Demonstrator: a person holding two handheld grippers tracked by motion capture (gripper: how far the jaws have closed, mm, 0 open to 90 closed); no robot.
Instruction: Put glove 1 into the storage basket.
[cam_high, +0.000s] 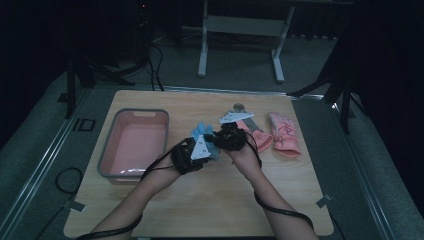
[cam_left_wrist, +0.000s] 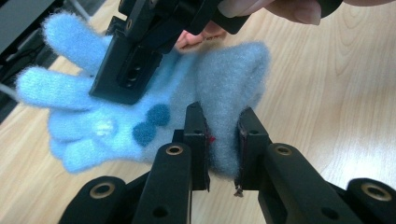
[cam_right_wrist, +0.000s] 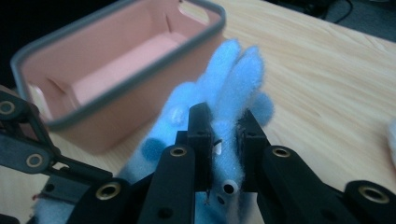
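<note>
Between the two tongs, lifted clear of the light wooden table (cam_high: 210, 200), hangs a fluffy light-blue knitted glove (cam_left_wrist: 140, 116), held at both ends. The left tongs (cam_left_wrist: 223, 140) are clamped on the cuff end, a thick fold of fleece pinched between the pads; the right tongs (cam_right_wrist: 224, 140) are clamped on the finger end, with the glove's tips standing up beyond the jaws. Beyond the right tongs, on the far side of the glove, stands an empty pink plastic tub with a grey rim (cam_right_wrist: 116, 56); a pair of pink gloves (cam_high: 280, 132) lies on the table to the outer side of the right tongs. Judged step: carrying the glove to the tub. To do it well, both grips should hold firm, the hands should travel together so the fabric is neither stretched nor slackened, and the glove should clear the rim before either grip is released. Condition of the glove: soft, fuzzy pile, two darker blue round patches (cam_left_wrist: 149, 123) and a small pale dot on the palm side, fingers splayed, body folded along its length.
</note>
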